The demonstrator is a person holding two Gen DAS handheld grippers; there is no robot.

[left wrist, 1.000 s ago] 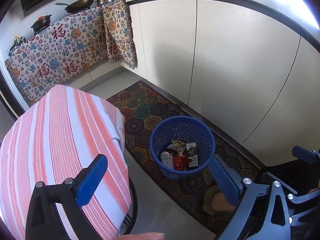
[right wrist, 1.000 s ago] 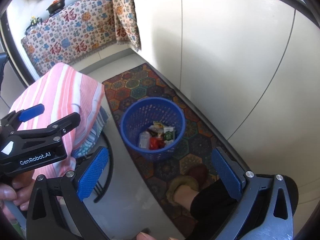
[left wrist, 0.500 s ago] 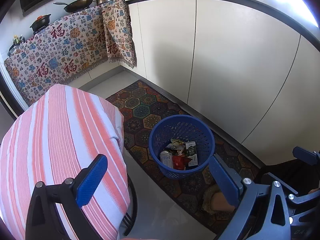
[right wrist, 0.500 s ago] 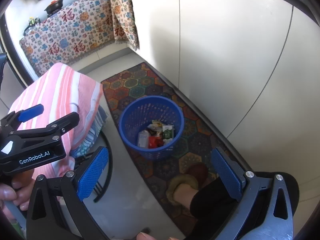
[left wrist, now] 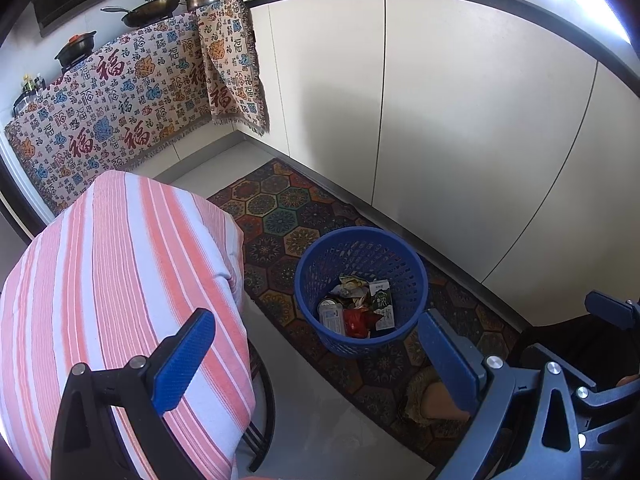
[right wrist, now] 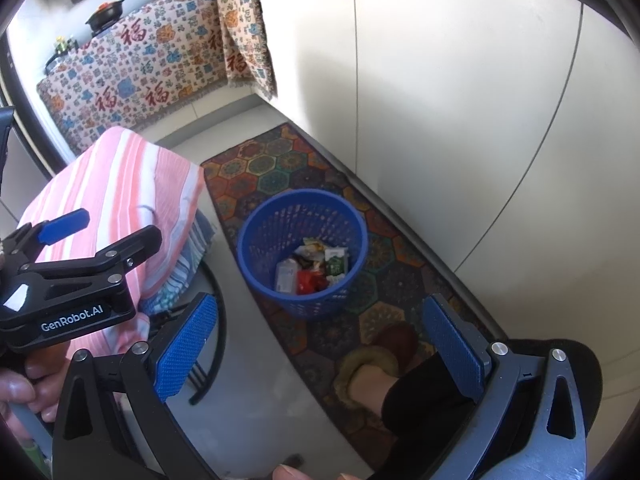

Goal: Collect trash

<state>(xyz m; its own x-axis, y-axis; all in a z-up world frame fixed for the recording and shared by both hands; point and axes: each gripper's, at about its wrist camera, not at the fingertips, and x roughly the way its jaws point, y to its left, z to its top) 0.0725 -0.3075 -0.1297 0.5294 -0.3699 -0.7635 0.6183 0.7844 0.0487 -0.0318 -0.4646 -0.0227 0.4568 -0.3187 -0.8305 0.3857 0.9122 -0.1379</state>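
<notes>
A blue plastic trash basket (left wrist: 412, 276) stands on the patterned rug; it also shows in the right wrist view (right wrist: 256, 236). Inside lie several pieces of trash (left wrist: 356, 308): a can, a red wrapper, a green-and-white carton, crumpled packets; they also show in the right wrist view (right wrist: 310, 268). My left gripper (left wrist: 316, 356) is open and empty, held high above the floor, short of the basket. My right gripper (right wrist: 320, 344) is open and empty, also above and short of the basket. The left gripper's body (right wrist: 68, 276) shows at the left of the right wrist view.
A table under a pink-striped cloth (left wrist: 100, 280) stands left of the basket. White cabinet doors (left wrist: 460, 128) run along the right. A patterned cloth (left wrist: 120, 104) hangs below a stove with pans. The person's slippered foot (right wrist: 372, 372) rests on the rug (left wrist: 280, 216) near the basket.
Both views have shifted slightly; the basket sits a little lower and leftward in frame. Both grippers stay open and empty.
</notes>
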